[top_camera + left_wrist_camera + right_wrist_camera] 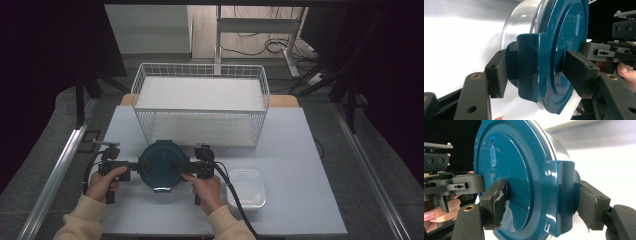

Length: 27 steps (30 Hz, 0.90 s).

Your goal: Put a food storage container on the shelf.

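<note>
On the pale table [310,150], at the left of the high view, the left hand [102,184] holds the left gripper [134,166], which meets the left edge of a round container with a dark teal lid [162,166]. In the left gripper view its two black jaws are closed on a clip tab [527,66] at the lid's rim, one jaw behind the tab on the clear bowl side, the other pressed against the lid's top face; the clear bowl [520,23] shows beyond the rim. The container sits near the front of the table, just in front of the white wire basket [200,107], between the two grippers. To its right the right hand [206,190] holds the right gripper [192,167] against the opposite edge of the lid. In the right gripper view its jaws are likewise clamped on a clip tab [560,195], one worn pad on the lid's face, the other behind the tab; the pads' facing is torn at the edges. A black cable [235,197] trails from the right gripper toward the front edge. Farther right, near the right hand, a clear rectangular tub [247,192] stands on the table, apart from the container. Cream sleeves [82,220] enter from the bottom
</note>
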{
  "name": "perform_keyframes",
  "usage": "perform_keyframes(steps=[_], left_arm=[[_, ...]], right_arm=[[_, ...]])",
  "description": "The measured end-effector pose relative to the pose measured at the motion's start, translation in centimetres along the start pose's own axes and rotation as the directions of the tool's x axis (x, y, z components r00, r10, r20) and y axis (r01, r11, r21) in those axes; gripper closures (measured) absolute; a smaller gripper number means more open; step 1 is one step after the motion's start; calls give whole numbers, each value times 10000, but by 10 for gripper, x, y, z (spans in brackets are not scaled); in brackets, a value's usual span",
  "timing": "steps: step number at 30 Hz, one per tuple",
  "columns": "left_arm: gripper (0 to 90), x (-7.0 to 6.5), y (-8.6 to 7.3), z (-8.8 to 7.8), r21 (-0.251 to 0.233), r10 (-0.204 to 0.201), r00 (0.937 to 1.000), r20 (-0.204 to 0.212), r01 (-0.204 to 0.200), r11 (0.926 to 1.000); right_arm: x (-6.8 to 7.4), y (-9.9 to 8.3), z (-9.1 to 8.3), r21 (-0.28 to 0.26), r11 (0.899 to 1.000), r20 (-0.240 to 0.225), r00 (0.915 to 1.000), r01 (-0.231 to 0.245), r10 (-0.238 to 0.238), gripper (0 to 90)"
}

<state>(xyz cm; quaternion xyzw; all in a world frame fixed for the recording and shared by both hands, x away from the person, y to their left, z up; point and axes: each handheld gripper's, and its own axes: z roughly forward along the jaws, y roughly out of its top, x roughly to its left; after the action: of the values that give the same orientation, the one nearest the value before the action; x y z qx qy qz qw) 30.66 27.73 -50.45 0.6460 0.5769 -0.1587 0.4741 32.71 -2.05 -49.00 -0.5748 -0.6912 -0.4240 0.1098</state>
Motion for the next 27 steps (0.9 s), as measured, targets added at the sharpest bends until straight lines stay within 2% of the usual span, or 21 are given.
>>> perform_keyframes(steps=[7,8,9,10,12,14,22,24,27], left_arm=[[397,-16,1,-7,-168,386,9992,65,-385,9991],[397,-23,1,-9,-210,521,9986,85,-519,9984],[397,-23,1,-9,-210,521,9986,85,-519,9984],[397,-30,2,-11,-254,677,9976,138,-673,9974],[397,-32,3,-12,-261,744,9971,169,-740,9969],[397,-42,4,-13,-372,864,9961,194,-856,9956],[397,-64,10,-11,-466,1197,9926,221,-1185,9919],[395,-66,11,-10,-484,1224,9922,247,-1211,9915],[395,-73,13,-4,-457,1289,9912,315,-1274,9908]], right_arm=[[8,1,-16,-244,9995,-89,9998,198,-200,307],[11,1,-23,-369,9988,-109,9995,308,-312,307],[11,1,-23,-369,9988,-109,9995,308,-312,307],[15,1,-30,-489,9977,-65,9989,464,-468,307],[17,2,-32,-508,9973,-50,9985,539,-542,307],[22,4,-43,-634,9952,-4,9972,749,-751,308],[25,9,-65,-908,9910,39,9951,986,-987,309],[25,10,-70,-959,9895,48,9942,1077,-1077,313],[22,11,-78,-1011,9883,83,9935,1138,-1136,315]])
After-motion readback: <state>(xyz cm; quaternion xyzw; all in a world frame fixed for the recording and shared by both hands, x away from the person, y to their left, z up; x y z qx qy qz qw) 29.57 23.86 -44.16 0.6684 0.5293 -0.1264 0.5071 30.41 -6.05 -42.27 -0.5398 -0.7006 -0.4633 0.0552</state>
